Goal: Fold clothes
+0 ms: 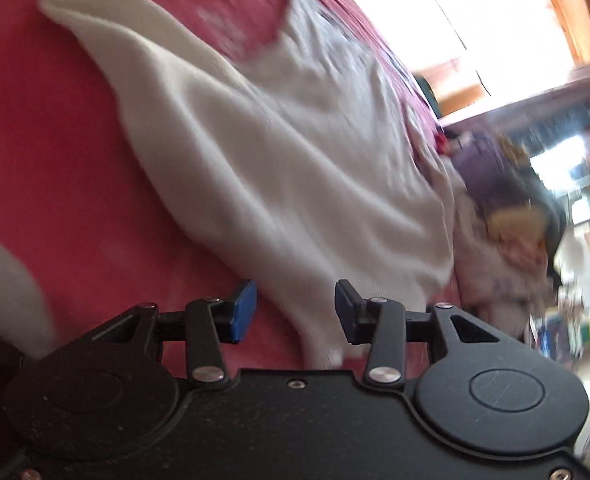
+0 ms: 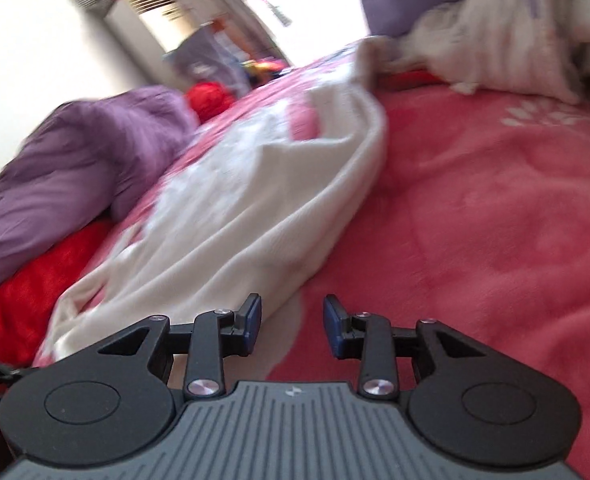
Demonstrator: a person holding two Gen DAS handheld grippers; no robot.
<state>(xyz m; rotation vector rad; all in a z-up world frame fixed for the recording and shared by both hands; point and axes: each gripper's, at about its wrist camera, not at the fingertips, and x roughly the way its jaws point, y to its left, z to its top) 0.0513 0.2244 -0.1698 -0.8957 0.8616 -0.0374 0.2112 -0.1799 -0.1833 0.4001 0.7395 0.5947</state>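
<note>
Cream-white soft knit garment [image 1: 279, 168] lies crumpled on the pink fleece bed blanket [image 1: 55, 152], stretched from near to far across it. Both views are motion-blurred.

My left claw [image 1: 295, 310]: blue-padded jaws apart, nothing between them. A narrow tail of the garment runs just beyond the gap, close to the tips; can't tell if it's touching.

My right claw [image 2: 292, 326]: jaws also apart, gripping nothing. In that view the garment [image 2: 263, 200] sits left of centre, its near edge just beyond the left fingertip [image 2: 253, 318]. To the right of it is bare pink blanket [image 2: 495, 220] with a pale floral print.

Other stuff on the bed:
- crumpled purple fabric bundle [image 2: 79, 168] at far left in the right view, with bright red fleece cloth [image 2: 27, 284] under and beside it
- pale patterned pillow [image 2: 507, 40] at far right, beyond the garment's far end
- bright window [image 1: 475, 12] with a wooden frame beyond the bed in the left view
</note>
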